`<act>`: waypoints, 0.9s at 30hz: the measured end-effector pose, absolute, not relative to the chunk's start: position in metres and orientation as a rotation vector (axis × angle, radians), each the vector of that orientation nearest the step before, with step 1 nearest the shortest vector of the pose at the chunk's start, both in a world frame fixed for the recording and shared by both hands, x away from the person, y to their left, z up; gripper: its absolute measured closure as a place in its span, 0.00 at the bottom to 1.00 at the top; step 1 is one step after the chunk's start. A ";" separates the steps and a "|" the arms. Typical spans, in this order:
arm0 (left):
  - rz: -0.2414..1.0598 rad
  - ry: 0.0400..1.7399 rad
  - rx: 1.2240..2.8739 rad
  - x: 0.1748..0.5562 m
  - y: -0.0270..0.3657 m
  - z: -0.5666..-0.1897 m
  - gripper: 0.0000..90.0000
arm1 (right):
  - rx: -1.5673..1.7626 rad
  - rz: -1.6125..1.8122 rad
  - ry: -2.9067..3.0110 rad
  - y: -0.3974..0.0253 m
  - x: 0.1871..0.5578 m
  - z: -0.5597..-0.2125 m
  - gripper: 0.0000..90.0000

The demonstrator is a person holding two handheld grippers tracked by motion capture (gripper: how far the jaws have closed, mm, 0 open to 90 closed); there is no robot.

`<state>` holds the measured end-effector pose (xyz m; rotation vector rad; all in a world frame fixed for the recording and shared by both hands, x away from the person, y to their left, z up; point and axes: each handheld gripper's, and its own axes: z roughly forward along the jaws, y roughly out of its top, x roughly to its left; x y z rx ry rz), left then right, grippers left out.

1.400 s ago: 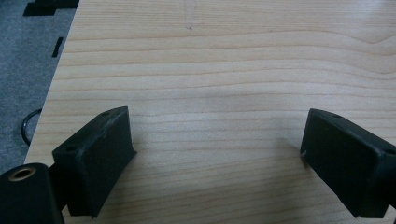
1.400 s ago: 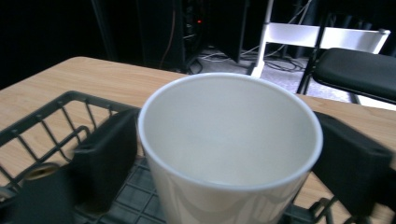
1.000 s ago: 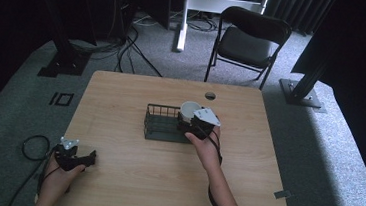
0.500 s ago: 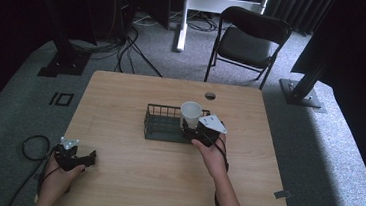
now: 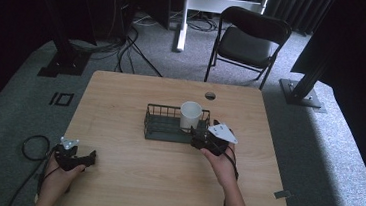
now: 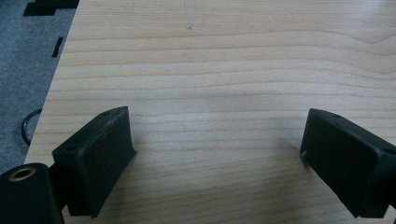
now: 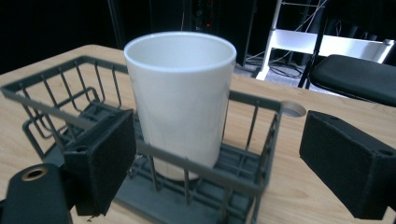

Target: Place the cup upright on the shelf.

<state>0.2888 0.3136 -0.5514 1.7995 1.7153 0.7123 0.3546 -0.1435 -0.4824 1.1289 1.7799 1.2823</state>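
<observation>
A white cup (image 5: 190,114) stands upright in the right end of a dark wire basket (image 5: 161,126) at the middle of the wooden table (image 5: 129,178). My right gripper (image 5: 199,135) is just off the basket's right front corner, open, with nothing between its jaws. In the right gripper view the cup (image 7: 182,93) rises behind the basket's wire wall (image 7: 243,182), ahead of the open right gripper (image 7: 219,140). My left gripper (image 5: 88,157) rests near the table's front left, open. The left gripper (image 6: 215,135) has bare wood between its jaws.
A round cable hole (image 5: 210,95) sits in the table behind the basket. A black folding chair (image 5: 246,41) stands beyond the far edge, with cables and stand feet on the grey carpet. A cable loop (image 5: 31,146) lies off the table's left front corner.
My right gripper has drawn back from the cup toward the person, leaving the cup standing in the basket. The left gripper has not moved.
</observation>
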 end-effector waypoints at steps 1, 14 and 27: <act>0.712 1.716 1.799 0.289 0.314 -0.551 0.11 | 1.129 1.281 1.784 -0.145 0.353 -0.484 0.12; 0.712 1.716 1.800 0.289 0.314 -0.551 0.11 | 1.197 1.256 1.811 -0.173 0.343 -0.508 0.12; 0.712 1.715 1.800 0.289 0.314 -0.551 0.11 | 1.262 1.189 1.839 -0.202 0.334 -0.525 0.12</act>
